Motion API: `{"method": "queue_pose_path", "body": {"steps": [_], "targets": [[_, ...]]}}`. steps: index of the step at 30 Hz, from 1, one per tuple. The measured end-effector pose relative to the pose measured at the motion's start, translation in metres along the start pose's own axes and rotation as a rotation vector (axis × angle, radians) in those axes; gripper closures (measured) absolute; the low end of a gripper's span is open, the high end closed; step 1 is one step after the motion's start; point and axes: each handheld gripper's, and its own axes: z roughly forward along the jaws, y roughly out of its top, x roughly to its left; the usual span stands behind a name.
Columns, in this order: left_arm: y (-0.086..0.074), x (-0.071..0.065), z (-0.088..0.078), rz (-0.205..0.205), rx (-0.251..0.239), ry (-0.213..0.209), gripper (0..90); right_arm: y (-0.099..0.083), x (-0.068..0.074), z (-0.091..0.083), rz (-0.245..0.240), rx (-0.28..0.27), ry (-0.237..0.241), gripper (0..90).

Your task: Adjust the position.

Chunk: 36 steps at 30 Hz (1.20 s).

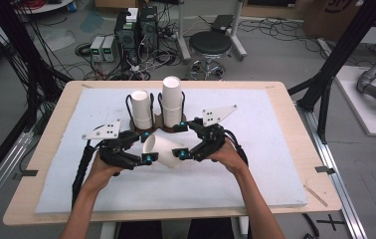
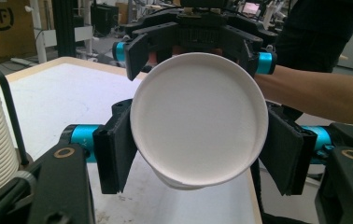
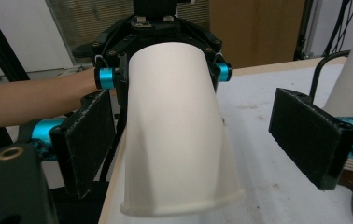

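Note:
A white paper cup (image 1: 165, 148) lies on its side in mid-air between my two grippers, just in front of the cup holder. My left gripper (image 1: 146, 147) is shut on the cup (image 2: 198, 126) near its base, with a black pad pressed on each side, and the closed base faces that gripper's camera. My right gripper (image 1: 182, 140) stands open around the cup's wide mouth end. In the right gripper view the cup (image 3: 174, 130) runs away from the camera; the left pad (image 3: 86, 140) is close beside it and the right pad (image 3: 310, 135) is well clear.
Two stacks of white cups (image 1: 141, 108) (image 1: 172, 99) stand upright in a black wire holder (image 1: 157, 122) just behind the grippers. A white mat (image 1: 275, 149) covers the wooden table (image 1: 300, 124). Beyond the far edge are a stool (image 1: 210, 46) and computer boxes (image 1: 136, 30).

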Motion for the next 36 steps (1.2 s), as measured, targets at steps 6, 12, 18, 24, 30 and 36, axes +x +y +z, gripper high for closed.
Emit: {"method": "queue_pose_path", "body": {"steps": [6,12,18,24,30,36], "targets": [[0.002,-0.002,0.002,0.006,-0.018,-0.008,33.8,-0.001,0.001,0.01,0.0,0.026,0.022,15.2],[0.004,-0.003,0.002,0.009,-0.037,-0.017,33.8,-0.003,0.002,0.016,-0.004,0.045,0.042,15.2],[0.005,-0.003,-0.001,0.009,-0.054,-0.023,33.8,-0.005,0.002,0.021,-0.005,0.065,0.058,15.2],[0.008,-0.004,-0.001,0.013,-0.062,-0.026,33.8,-0.008,0.002,0.027,-0.001,0.092,0.068,15.2],[0.01,-0.005,-0.002,0.019,-0.067,-0.024,33.8,-0.008,0.002,0.029,0.002,0.103,0.08,16.9],[0.01,-0.005,-0.003,0.017,-0.061,-0.019,33.9,-0.009,0.002,0.028,0.001,0.103,0.094,21.4]]}}
